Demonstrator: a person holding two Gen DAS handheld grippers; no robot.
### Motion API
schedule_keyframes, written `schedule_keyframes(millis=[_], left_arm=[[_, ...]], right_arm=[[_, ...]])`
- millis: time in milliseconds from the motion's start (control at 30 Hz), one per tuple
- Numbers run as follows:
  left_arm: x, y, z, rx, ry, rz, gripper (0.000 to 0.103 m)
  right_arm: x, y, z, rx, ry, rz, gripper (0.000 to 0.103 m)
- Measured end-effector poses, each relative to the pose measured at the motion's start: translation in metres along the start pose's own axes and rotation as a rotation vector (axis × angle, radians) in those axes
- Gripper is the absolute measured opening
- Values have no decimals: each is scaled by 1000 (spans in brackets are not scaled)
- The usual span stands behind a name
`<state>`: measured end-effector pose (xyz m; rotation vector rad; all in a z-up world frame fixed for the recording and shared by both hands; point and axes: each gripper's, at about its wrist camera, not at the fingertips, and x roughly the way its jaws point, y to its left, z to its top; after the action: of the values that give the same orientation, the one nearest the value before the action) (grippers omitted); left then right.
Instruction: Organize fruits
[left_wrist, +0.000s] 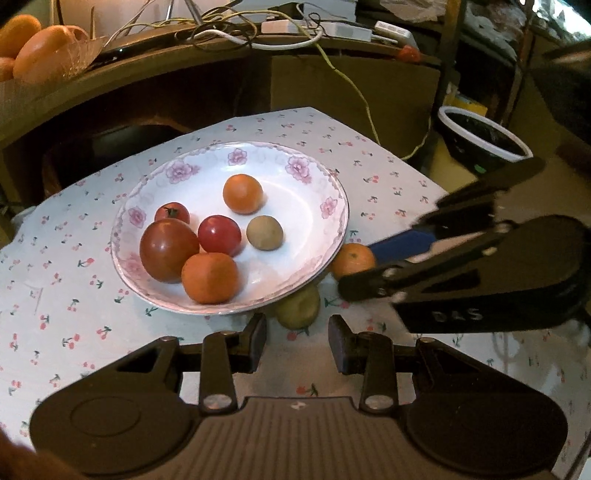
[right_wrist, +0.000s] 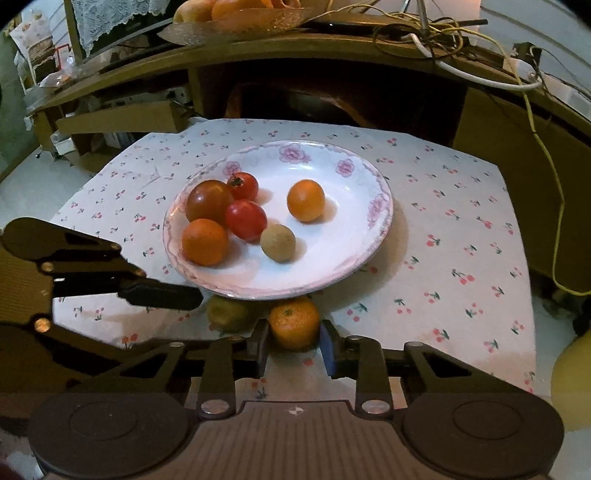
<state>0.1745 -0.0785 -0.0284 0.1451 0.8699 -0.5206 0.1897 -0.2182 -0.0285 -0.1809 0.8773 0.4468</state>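
A white plate with a pink flower rim (left_wrist: 240, 146) (right_wrist: 384, 206) holds several fruits: tomatoes, two oranges and a brownish round fruit. Off the plate, by its near rim, lie a tangerine (right_wrist: 294, 321) (left_wrist: 351, 258) and a yellow-green fruit (left_wrist: 298, 308) (right_wrist: 227, 314). My right gripper (right_wrist: 294, 328) (left_wrist: 356, 269) is shut on the tangerine, a pad pressed to each side. My left gripper (left_wrist: 297, 334) is open, and the yellow-green fruit lies just ahead of its fingertips, untouched. In the right wrist view one left finger (right_wrist: 166, 293) ends just left of that fruit.
A cherry-print tablecloth (left_wrist: 74, 280) covers the small table, whose edges drop off on all sides. Behind stands a wooden desk with tangled cables (left_wrist: 229, 26) and a bowl of oranges (left_wrist: 40, 48). A dark pot with a white rim (left_wrist: 484, 136) sits on the floor at right.
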Motion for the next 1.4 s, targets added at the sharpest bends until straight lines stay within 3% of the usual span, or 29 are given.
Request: schedule_keyframes(millis=[300,467,733,1067,1400], left_arm=[[12,-5,1,-32,-54,35,45],[9,-5,-1,-41,-54,47,33],[-13,-16,-14,5,-16,29,33],[-63,-14,-58,21,35,68,33],[-71,-13,-82,44,60,72,34]], right_arm=[[-10,-11,-9,24,20,-25,29],[-12,-10,-11,12,29,-32,29],[-22,-3,-22,-8,38,-35,29],[-40,40,-43,-94,71,37,29],[-43,66,-62,-93,88,2,30]])
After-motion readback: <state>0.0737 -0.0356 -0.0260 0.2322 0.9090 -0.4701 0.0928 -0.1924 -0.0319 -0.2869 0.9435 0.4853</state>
